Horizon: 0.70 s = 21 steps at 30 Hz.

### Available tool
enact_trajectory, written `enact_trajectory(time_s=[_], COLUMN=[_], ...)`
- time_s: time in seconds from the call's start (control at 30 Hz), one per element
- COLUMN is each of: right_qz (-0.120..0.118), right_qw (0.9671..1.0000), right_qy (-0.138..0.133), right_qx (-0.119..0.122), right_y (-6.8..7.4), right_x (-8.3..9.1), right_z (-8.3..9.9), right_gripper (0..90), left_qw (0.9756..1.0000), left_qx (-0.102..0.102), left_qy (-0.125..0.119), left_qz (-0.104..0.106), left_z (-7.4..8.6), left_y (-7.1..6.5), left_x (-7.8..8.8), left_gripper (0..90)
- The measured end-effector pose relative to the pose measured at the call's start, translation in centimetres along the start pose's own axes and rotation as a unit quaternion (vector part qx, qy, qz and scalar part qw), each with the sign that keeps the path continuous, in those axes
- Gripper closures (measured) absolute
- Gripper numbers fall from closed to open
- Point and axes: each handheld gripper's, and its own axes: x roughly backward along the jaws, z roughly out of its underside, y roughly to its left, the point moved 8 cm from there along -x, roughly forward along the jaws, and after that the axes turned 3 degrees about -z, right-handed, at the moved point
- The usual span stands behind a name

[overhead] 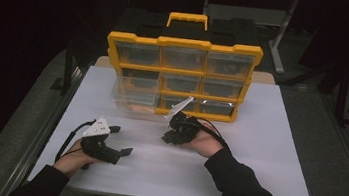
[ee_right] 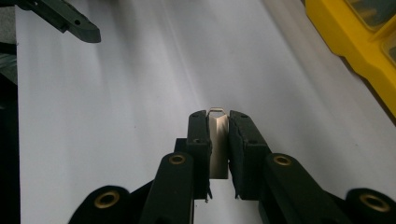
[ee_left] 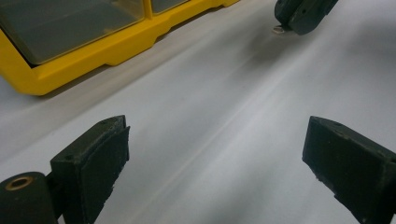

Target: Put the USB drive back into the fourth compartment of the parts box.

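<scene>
The right claw pinches a small flat metal piece between its pads, lifted clear of the white surface, probably for sorting into the yellow drawer organizer just beyond. The left claw rests spread, holding nothing.

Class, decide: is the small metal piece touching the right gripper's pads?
Touching. In the right gripper view, the right gripper has its jaws closed on the small metal piece, with both pads pressed flat against its sides and no gap showing.
</scene>
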Motion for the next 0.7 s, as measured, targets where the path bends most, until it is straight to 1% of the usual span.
enact_trajectory(time_s=[0.03, 0.23, 0.47, 0.7], right_qz=[0.0, 0.001, 0.002, 0.002], right_qw=[1.0, 1.0, 0.9999, 0.9998], right_qy=[-0.003, -0.001, -0.005, -0.006], right_qx=[0.004, 0.004, 0.011, 0.017], right_y=[-0.1, -0.1, -0.3, -0.3], right_x=[0.1, 0.9, 2.2, 3.0], right_z=[-0.1, -0.4, -1.5, -2.2], right_gripper=[77.9, 77.9, 78.0, 77.9], left_qw=[1.0, 1.0, 1.0, 1.0], left_qx=[0.0, 0.001, 0.003, 0.002], left_qy=[0.0, 0.001, 0.001, 0.001], left_qz=[0.0, -0.002, -0.003, -0.003], left_z=[0.0, 0.0, 0.0, 0.1], left_y=[0.0, 0.1, 0.1, 0.1], left_x=[0.0, 0.0, 0.0, 0.0], left_gripper=[6.8, 6.8, 6.8, 6.9])
